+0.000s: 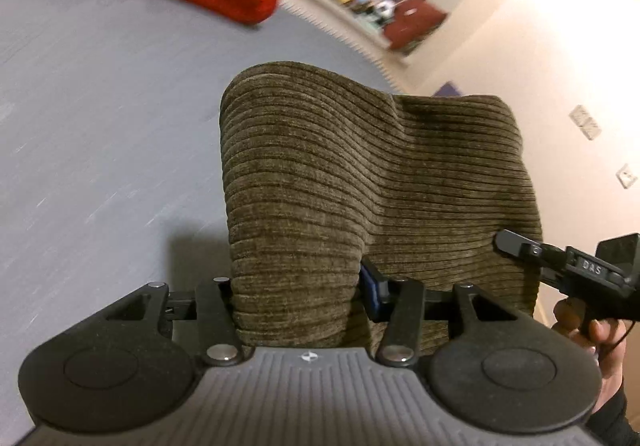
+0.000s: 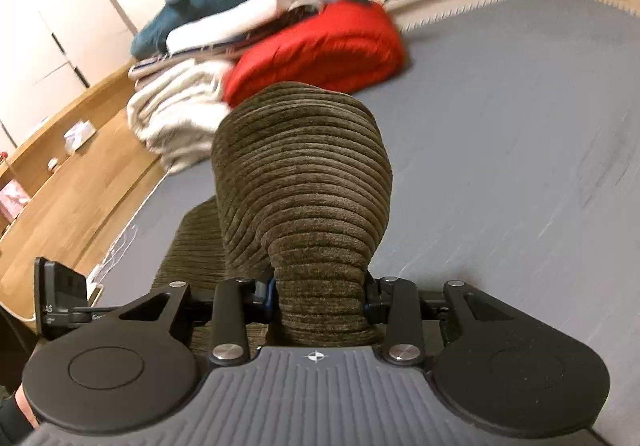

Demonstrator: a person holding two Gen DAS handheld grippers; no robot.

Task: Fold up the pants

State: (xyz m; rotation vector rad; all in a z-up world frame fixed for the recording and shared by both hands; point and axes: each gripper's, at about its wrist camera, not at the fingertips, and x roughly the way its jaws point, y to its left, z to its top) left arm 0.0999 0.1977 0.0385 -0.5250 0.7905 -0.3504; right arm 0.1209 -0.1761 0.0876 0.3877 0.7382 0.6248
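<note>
The pants (image 1: 360, 182), olive-brown wide-ribbed corduroy, hang lifted above the grey bed (image 1: 100, 126), bunched into thick rounded folds where each gripper holds them. The left gripper (image 1: 296, 298) is clenched on one bunch of the cloth, and the right gripper (image 2: 318, 298) is clenched on another; in the left wrist view the right one shows at the near right edge, biting the same stretch of fabric. Between the two holds the cloth sags in a shallow valley, ribs running across it.

Judged from this, the step in hand is carrying the held edge over to lay a fold. To do it well, keep both holds level and pulled gently apart so the sag flattens, lower the edge squarely onto the bed, and let go only once the cloth rests flat.

Far on the bed lie a red bundle (image 2: 320, 46) and a cream blanket (image 2: 176, 114), well apart from the pants.
</note>
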